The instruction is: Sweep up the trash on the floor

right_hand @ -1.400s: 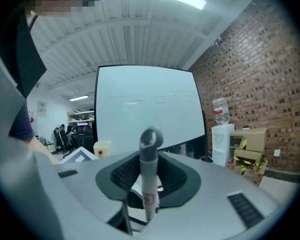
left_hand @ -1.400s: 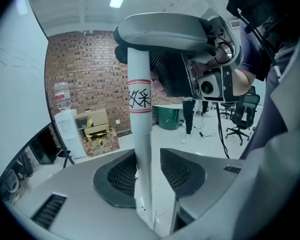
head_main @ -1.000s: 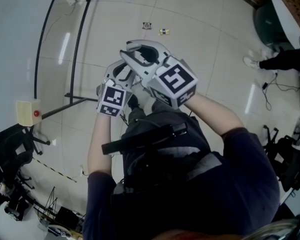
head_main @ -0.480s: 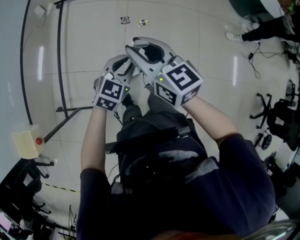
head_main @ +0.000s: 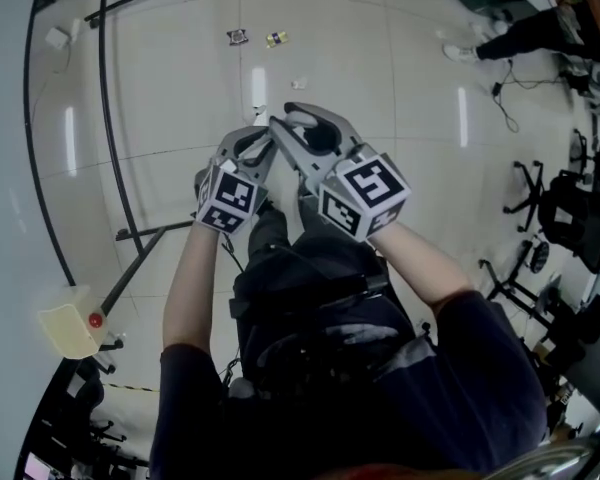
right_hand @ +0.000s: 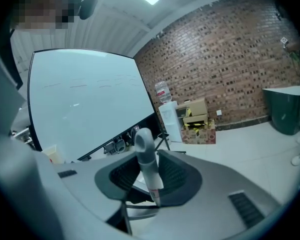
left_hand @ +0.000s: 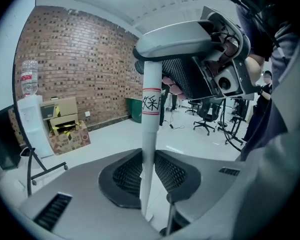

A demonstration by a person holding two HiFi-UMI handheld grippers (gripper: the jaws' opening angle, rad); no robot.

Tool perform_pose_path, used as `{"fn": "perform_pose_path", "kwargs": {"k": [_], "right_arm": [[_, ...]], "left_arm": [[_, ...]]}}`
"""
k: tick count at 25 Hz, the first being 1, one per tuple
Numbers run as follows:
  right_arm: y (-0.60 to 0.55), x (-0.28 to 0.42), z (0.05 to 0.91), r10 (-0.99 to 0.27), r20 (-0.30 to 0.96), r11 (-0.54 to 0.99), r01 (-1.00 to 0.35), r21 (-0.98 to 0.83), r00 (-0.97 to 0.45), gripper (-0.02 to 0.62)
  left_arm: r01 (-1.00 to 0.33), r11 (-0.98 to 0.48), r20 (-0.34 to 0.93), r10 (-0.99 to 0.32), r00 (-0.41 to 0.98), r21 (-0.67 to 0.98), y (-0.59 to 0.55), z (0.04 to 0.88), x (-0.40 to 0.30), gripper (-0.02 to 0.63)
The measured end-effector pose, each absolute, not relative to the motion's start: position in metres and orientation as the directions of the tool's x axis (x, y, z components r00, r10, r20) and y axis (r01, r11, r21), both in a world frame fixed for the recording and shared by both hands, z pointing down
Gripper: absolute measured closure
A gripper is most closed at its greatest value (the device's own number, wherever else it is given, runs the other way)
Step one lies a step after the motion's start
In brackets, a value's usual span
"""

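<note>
The left gripper (left_hand: pixel 149 171) is clamped on a white pole (left_hand: pixel 151 129) that carries a red-banded label, its mesh pads pressing on both sides. The right gripper (right_hand: pixel 150 176) pinches a grey handle tip (right_hand: pixel 143 144) with a loop at its end. This is probably the top of the same pole, though the head view hides the join. There both grippers sit close together at frame centre. The trash (head_main: pixel 238 36), a few small scraps, lies on the pale floor (head_main: pixel 400 58) near the upper edge, well apart from them.

Pole (left_hand: pixel 149 134) white, red bands; handle (right_hand: pixel 146 159) grey; brick wall (right_hand: pixel 225 59) red-brown.
</note>
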State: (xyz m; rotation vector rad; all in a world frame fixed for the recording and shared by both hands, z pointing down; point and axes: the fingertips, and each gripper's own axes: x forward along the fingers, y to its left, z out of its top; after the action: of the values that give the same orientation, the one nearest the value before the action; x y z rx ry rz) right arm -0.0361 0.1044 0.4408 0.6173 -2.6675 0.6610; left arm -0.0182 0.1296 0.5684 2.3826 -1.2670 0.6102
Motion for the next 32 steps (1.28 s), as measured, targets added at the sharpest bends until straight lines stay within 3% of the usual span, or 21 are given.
{"fn": "perform_pose_path", "kwargs": {"k": [7,22,32], "right_arm": [[0.105,-0.035,0.471,-0.356,0.449,0.796,-0.517,-0.314,-0.820,0.466],[0.067,-0.040,0.503,-0.446,0.471,0.842,-0.536,-0.070,-0.761,0.477],[0.018,-0.043,0.531,-0.426,0.457,0.854,-0.514,-0.084,-0.781,0.477]], "left_arm": [[-0.878,-0.449,0.554,-0.693,0.461,0.169,0.131,0.599,-0.011,0.526],[-0.808,-0.581,0.609,-0.610,0.507,0.091,0.088,0.633,-0.009,0.528],[-0.815,-0.574,0.673,-0.570,0.472,0.085,0.040,0.662,-0.011,0.528]]}}
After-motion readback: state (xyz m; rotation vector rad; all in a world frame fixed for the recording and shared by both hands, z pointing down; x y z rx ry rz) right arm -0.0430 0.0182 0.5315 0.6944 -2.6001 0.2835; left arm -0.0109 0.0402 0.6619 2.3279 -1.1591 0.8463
